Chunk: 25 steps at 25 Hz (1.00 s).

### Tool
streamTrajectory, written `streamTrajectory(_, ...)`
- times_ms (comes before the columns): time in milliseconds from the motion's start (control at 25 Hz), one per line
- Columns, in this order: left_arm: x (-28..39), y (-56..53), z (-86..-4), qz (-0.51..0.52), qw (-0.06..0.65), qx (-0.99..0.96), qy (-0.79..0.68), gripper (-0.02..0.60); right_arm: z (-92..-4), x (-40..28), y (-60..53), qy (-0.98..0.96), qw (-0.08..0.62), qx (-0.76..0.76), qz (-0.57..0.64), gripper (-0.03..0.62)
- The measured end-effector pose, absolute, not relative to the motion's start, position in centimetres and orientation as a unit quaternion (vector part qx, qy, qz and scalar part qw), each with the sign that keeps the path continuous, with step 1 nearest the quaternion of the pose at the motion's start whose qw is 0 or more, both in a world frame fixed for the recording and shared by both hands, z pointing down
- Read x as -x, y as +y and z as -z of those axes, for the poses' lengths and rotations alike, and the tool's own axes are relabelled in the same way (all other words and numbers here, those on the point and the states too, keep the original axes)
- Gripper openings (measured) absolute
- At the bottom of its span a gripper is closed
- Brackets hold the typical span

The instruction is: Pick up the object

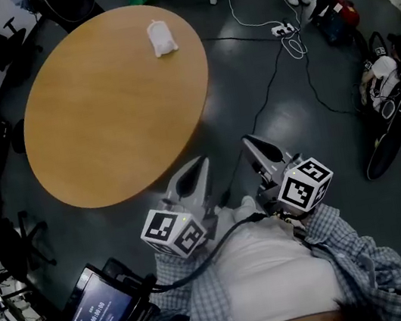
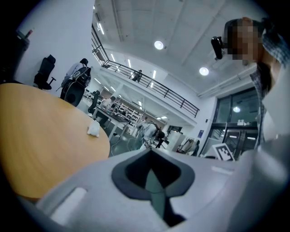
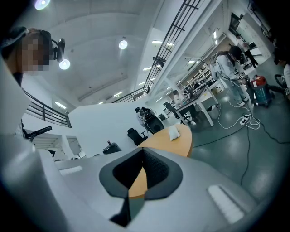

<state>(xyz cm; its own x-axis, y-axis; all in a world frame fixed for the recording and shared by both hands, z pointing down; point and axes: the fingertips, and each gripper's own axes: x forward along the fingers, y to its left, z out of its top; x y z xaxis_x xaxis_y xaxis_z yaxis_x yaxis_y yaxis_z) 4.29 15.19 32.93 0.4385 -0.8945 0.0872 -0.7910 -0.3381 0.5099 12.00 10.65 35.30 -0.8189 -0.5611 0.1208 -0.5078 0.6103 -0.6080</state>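
White and soft-looking, the small pouch [image 1: 161,38] lay on the far side of the round wooden table [image 1: 100,112], close to the rim and well away from the person. Both tools hung off the near edge of the table, close to the person's body. The left gripper [image 1: 202,161] had its jaws together with nothing between them, and the right gripper [image 1: 248,140] was likewise closed and empty. Judging from that, the step in hand was the reach. To do it well, the person would likely need to walk round the table or lean well over it. One gripper's jaws should be spread before arriving, then brought down over the pouch from above so the pads meet its sides rather than push it off the far rim. The head view alone showed how far the pouch sat from both tools, and the cables [image 1: 277,73] trailing on the floor beyond the table, which could catch a foot. The left gripper view showed the pouch [image 2: 94,129] from low down, lying flat on the table top [image 2: 41,136]. The right gripper view caught the pouch [image 3: 174,132] near the table's rounded end [image 3: 183,142], straight beyond its closed jaw tips.
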Motion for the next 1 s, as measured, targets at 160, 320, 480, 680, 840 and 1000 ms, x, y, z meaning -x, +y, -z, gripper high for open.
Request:
streamTrajectory(160, -4.3, 15.2, -32.8, 0.104, 0.243, -0.815, -0.516, 0.003, -35.2, -12.1, 10.5, 0.893, 0.047, 0.306, 0.327, 0.005)
streamTrajectory(320, -4.3, 15.2, -32.8, 0.105, 0.237, -0.818, -0.513, 0.003, -35.4, -12.3, 10.3, 0.891, 0.052, 0.313, 0.324, 0.005)
streamTrajectory(480, -3.6, 15.3, -32.9, 0.108, 0.231, -0.82, -0.513, 0.003, -35.3, -11.9, 10.5, 0.892, 0.06, 0.316, 0.318, 0.005)
streamTrajectory(680, -3.9, 15.7, -33.5, 0.105, 0.23, -0.826, -0.504, 0.003, -35.9, -12.2, 10.9, 0.889, 0.064, 0.326, 0.316, 0.005)
streamTrajectory(840, -4.2, 15.6, -33.8, 0.104, 0.231, -0.827, -0.501, 0.003, -35.8, -12.8, 10.4, 0.886, 0.067, 0.335, 0.313, 0.005)
streamTrajectory(1000, -4.2, 15.4, -33.5, 0.108, 0.228, -0.826, -0.504, 0.003, -35.9, -13.1, 10.1, 0.885, 0.066, 0.339, 0.312, 0.005)
